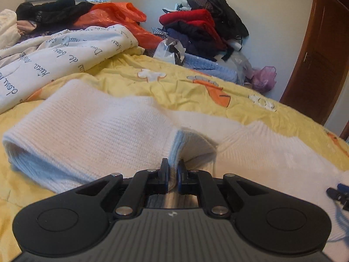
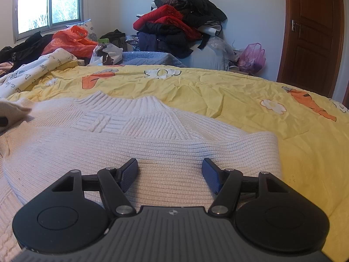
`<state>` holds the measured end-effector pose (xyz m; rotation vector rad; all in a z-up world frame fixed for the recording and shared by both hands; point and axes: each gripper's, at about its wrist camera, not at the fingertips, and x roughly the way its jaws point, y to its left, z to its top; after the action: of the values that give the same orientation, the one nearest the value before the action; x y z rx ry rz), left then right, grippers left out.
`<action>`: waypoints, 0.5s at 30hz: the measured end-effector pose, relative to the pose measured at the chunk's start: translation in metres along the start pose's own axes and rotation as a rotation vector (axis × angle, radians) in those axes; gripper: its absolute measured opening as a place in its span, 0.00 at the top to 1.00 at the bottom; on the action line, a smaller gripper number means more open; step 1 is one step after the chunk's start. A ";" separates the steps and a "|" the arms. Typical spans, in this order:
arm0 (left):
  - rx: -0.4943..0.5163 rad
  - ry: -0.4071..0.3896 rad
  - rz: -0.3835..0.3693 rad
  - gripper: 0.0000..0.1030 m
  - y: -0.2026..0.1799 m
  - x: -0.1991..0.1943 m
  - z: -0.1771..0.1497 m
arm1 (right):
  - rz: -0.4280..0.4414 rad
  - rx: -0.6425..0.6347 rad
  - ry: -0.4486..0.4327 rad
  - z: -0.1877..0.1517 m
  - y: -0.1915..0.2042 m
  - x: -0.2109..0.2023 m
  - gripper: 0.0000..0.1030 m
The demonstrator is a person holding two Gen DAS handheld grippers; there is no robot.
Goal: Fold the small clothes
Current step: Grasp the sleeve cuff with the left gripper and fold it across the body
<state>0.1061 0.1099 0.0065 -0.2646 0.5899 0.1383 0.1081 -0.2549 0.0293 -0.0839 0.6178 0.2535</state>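
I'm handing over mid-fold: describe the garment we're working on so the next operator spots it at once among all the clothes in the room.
Start at the yellow carrot-print quilt covering the bed. The white knit sweater lies spread on its near part, ribbed collar pointing toward the wall. Unlike the dark and red clothes pile behind the bed, it is the only white ribbed knit, with the left gripper pinching a fold of it.

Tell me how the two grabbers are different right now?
The left gripper has its jaws shut, pinching a fold of the white knit sweater; the right gripper has its jaws wide apart with nothing pinched. The left lifts a ridge of sweater; under the right the sweater lies flat. Both are black with blue pads, over the yellow bedspread.
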 end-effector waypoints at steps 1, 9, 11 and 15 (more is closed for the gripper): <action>-0.015 -0.013 -0.011 0.92 0.002 -0.002 0.001 | 0.000 0.000 0.000 0.000 0.000 0.000 0.34; -0.116 -0.028 -0.078 0.92 0.018 -0.005 0.001 | -0.013 -0.027 0.011 0.002 0.006 0.001 0.32; -0.130 -0.046 -0.098 0.92 0.022 -0.008 0.001 | -0.063 -0.016 0.043 0.013 0.017 -0.001 0.29; -0.137 -0.078 -0.115 0.92 0.023 -0.013 0.000 | 0.208 0.222 0.065 0.051 0.054 -0.007 0.25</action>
<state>0.0907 0.1313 0.0091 -0.4236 0.4871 0.0774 0.1177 -0.1959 0.0747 0.1872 0.7170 0.3826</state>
